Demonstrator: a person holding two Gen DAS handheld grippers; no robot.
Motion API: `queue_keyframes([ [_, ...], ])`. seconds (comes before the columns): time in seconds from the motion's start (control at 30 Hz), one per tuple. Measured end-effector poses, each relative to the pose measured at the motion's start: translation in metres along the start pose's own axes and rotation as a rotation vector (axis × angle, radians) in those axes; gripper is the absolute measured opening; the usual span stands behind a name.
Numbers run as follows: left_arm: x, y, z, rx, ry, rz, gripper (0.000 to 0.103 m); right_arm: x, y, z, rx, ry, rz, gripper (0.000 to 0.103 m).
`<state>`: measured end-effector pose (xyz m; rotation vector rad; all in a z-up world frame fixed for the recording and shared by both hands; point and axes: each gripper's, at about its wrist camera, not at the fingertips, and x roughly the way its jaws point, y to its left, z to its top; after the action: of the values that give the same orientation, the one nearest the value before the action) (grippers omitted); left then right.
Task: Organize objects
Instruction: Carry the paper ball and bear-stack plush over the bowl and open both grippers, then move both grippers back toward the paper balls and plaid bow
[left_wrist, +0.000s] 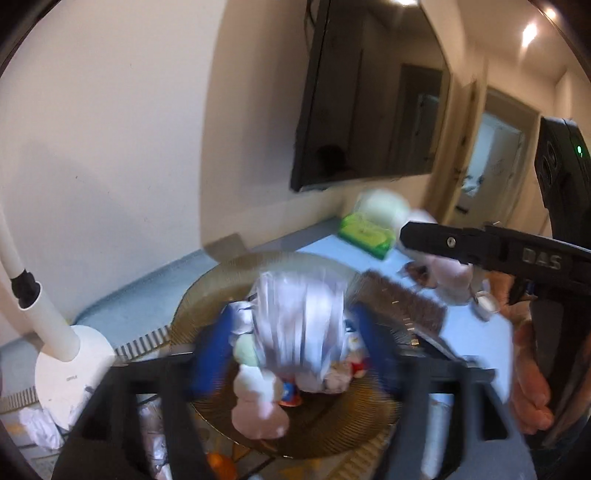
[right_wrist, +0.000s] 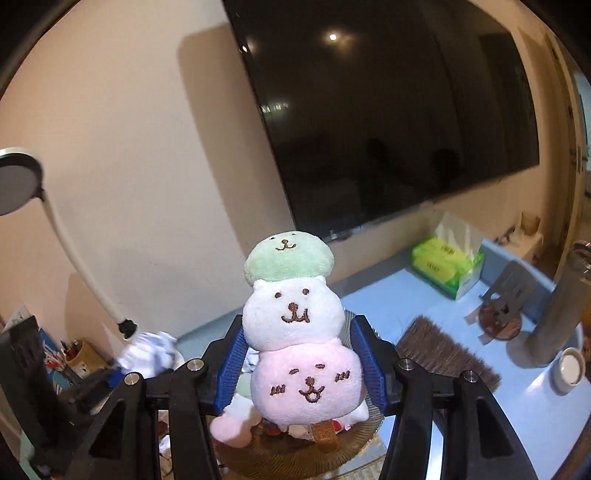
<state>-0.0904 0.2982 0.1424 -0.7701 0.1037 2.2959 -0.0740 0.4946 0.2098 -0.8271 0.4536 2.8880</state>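
The stacked plush toy (right_wrist: 295, 332) stands upright, clamped between the right gripper (right_wrist: 303, 369) jaws above the amber plate (right_wrist: 343, 443). The left gripper (left_wrist: 295, 350) jaws stand apart around crumpled white wrapping (left_wrist: 299, 317) over that plate on the blue table (right_wrist: 424, 291).

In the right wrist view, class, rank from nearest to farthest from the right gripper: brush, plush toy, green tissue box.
1. Plush toy, between the right gripper's fingers.
2. Brush, on the table just right.
3. Green tissue box, far right by the wall.
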Motion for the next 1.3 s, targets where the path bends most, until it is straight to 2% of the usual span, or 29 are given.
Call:
queue_keyframes([
  [0.03,0.001,0.000,-0.004,-0.008,-0.003,0.003,0.097,0.011,-0.002,0.000,0.001,0.034,0.001,0.062],
  [0.07,-0.001,0.002,-0.007,-0.009,0.001,-0.002,0.097,0.021,-0.005,-0.003,0.007,0.073,0.015,0.072],
  [0.17,-0.014,0.013,-0.016,-0.024,0.017,-0.022,0.097,0.045,-0.015,-0.011,0.022,0.161,0.045,0.073],
  [0.27,-0.044,0.028,-0.022,-0.058,-0.013,-0.001,0.097,0.044,-0.023,-0.026,0.026,0.189,0.028,0.073],
  [0.37,-0.082,0.045,-0.022,-0.107,-0.068,0.018,0.097,0.025,-0.030,-0.031,0.051,0.176,0.056,0.073],
  [0.5,-0.154,0.075,-0.031,-0.183,-0.141,0.075,0.097,-0.012,-0.018,-0.027,0.049,0.136,0.097,0.073],
  [0.63,-0.233,0.100,-0.041,-0.238,-0.229,0.116,0.097,-0.050,0.019,-0.027,-0.028,0.097,0.171,0.073],
  [0.67,-0.246,0.105,-0.044,-0.249,-0.245,0.135,0.100,-0.059,0.033,-0.029,-0.061,0.088,0.191,0.073],
  [0.77,-0.277,0.126,-0.064,-0.294,-0.265,0.233,0.103,-0.081,0.074,-0.041,-0.157,0.061,0.245,0.073],
  [0.87,-0.277,0.157,-0.099,-0.351,-0.208,0.304,0.103,-0.094,0.106,-0.068,-0.194,-0.003,0.268,0.075],
  [0.9,-0.268,0.172,-0.117,-0.391,-0.172,0.326,0.102,-0.094,0.112,-0.078,-0.199,-0.014,0.265,0.076],
  [0.97,-0.247,0.195,-0.147,-0.455,-0.117,0.350,0.102,-0.089,0.123,-0.104,-0.210,-0.028,0.248,0.085],
  [1.0,-0.236,0.205,-0.162,-0.486,-0.090,0.356,0.102,-0.080,0.128,-0.121,-0.215,-0.023,0.238,0.085],
  [1.1,-0.208,0.224,-0.203,-0.555,-0.036,0.327,0.101,-0.045,0.134,-0.165,-0.233,0.045,0.214,0.085],
  [1.17,-0.194,0.227,-0.217,-0.564,-0.013,0.326,0.101,-0.023,0.136,-0.187,-0.254,0.100,0.196,0.085],
  [1.3,-0.179,0.223,-0.227,-0.533,0.039,0.380,0.101,0.014,0.127,-0.213,-0.250,0.197,0.176,0.085],
])
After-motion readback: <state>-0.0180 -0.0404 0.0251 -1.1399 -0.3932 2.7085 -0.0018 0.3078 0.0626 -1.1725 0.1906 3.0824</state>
